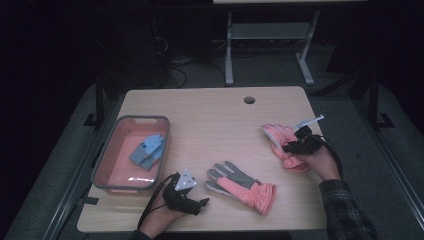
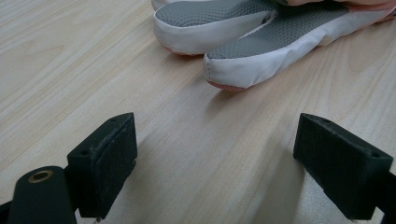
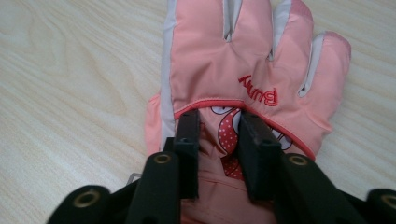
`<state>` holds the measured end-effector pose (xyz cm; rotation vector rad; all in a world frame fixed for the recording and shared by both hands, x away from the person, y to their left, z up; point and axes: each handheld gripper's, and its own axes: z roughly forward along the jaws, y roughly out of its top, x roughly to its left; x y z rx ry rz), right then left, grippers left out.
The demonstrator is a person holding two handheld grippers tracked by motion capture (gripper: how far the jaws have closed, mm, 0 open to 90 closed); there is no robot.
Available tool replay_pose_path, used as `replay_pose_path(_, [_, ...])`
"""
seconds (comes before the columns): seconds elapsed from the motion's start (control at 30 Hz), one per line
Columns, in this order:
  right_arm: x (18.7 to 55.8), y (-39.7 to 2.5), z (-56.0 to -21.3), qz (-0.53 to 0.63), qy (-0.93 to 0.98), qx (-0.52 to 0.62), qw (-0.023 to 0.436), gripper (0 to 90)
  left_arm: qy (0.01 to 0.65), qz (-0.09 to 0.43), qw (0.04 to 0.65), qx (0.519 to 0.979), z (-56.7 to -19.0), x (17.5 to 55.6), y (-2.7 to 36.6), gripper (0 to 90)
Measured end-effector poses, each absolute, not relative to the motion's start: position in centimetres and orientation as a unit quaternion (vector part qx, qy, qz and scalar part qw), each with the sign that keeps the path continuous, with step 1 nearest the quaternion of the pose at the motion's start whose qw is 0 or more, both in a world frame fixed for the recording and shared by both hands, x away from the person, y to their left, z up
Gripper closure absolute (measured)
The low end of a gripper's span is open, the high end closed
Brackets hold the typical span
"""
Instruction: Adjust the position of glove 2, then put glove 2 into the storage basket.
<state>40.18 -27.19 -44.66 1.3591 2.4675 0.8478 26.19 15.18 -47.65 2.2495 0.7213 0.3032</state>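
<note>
Light wooden table (image 1: 215,120) with rounded corners carries everything. Rectangular pink plastic bin with grey rim (image 1: 107,165) sits just beyond and to the outer side of the left gripper (image 1: 192,200), which rests near the table's near edge; a folded pair of light blue fabric gloves (image 1: 148,151) lies inside the bin. Pink padded glove with grey palm and gathered cuff (image 1: 242,185) lies palm-up immediately ahead of the left gripper, on its inner side, not touching it; in the left gripper view its grey-and-white fingertips (image 2: 243,51) lie on the wood a little beyond the jaws. Left gripper jaws stand wide apart with bare wood between them, holding nothing. Second pink padded glove with red embroidered lettering (image 3: 252,70) lies back-up under the right gripper (image 1: 300,142), fingers pointing away from it. In the right gripper view, right gripper (image 3: 217,140) jaws are drawn close together and pinch a fold of this glove's fabric just below the red seam line, near the cuff end. The person's hand (image 1: 320,162) grips the right gripper from behind.
</note>
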Motion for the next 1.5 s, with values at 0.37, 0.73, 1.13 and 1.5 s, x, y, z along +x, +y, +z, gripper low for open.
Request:
replay_pose_path(0.37, [40.0,-27.9,-44.3,0.309,0.836,0.442,0.097,86.3,0.281,0.118,0.371,0.877,-47.6,26.2,15.2,12.9])
replay_pose_path(0.73, [39.6,-28.4,-43.1,0.33,0.834,0.432,0.092,88.1,0.281,0.118,0.371,0.877,-47.6,26.2,15.2,12.9])
replay_pose_path(1.13, [38.4,-27.7,-40.4,0.368,0.836,0.397,0.093,88.2,0.281,0.118,0.371,0.877,-47.6,26.2,15.2,12.9])
replay_pose_path(1.5, [37.3,-26.2,-38.4,0.387,0.846,0.358,0.08,88.3,0.281,0.118,0.371,0.877,-47.6,26.2,15.2,12.9])
